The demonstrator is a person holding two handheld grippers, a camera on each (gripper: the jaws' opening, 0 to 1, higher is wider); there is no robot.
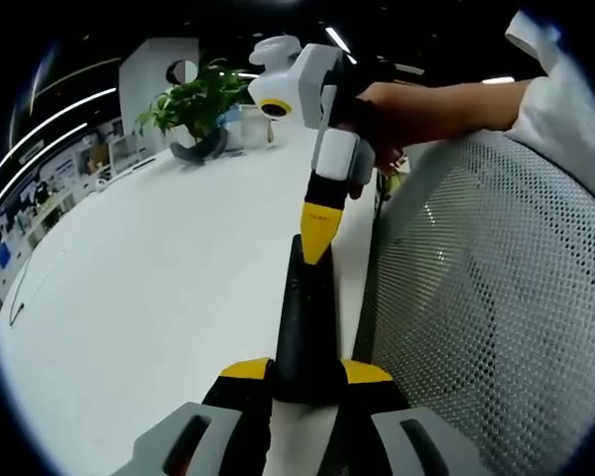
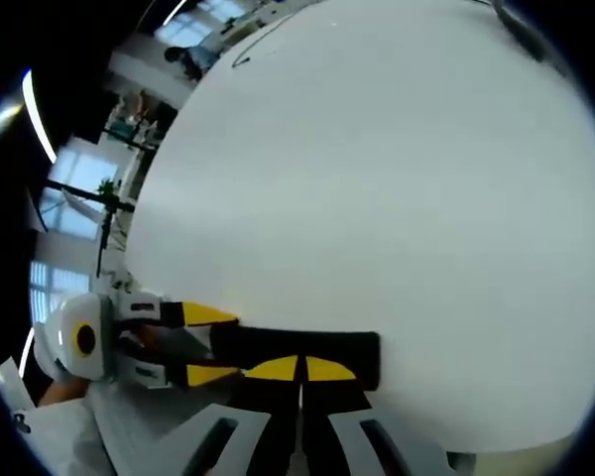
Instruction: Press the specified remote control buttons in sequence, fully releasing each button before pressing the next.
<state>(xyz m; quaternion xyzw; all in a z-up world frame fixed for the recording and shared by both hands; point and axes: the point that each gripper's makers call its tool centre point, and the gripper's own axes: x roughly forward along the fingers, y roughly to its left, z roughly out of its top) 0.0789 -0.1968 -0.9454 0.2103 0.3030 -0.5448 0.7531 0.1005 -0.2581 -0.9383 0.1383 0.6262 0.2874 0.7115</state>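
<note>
Across the white desk (image 1: 149, 297) near its right edge lies the black remote control (image 1: 305, 327), its near end clamped between the left claw (image 1: 304, 375) jaws. From the far side the right claw (image 1: 318, 243) bears on it with yellow tips together. A good press stays square on one button, with the left grip steady, then lifts fully clear before the next

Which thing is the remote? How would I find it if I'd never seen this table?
Start at the big white table and go to its edge beside the grey mesh chair back. The remote is the long, flat black bar lying there, held at one end by the left hand-held gripper, with the right hand-held gripper's yellow tips on it. It's the only dark thing on that white surface.
</note>
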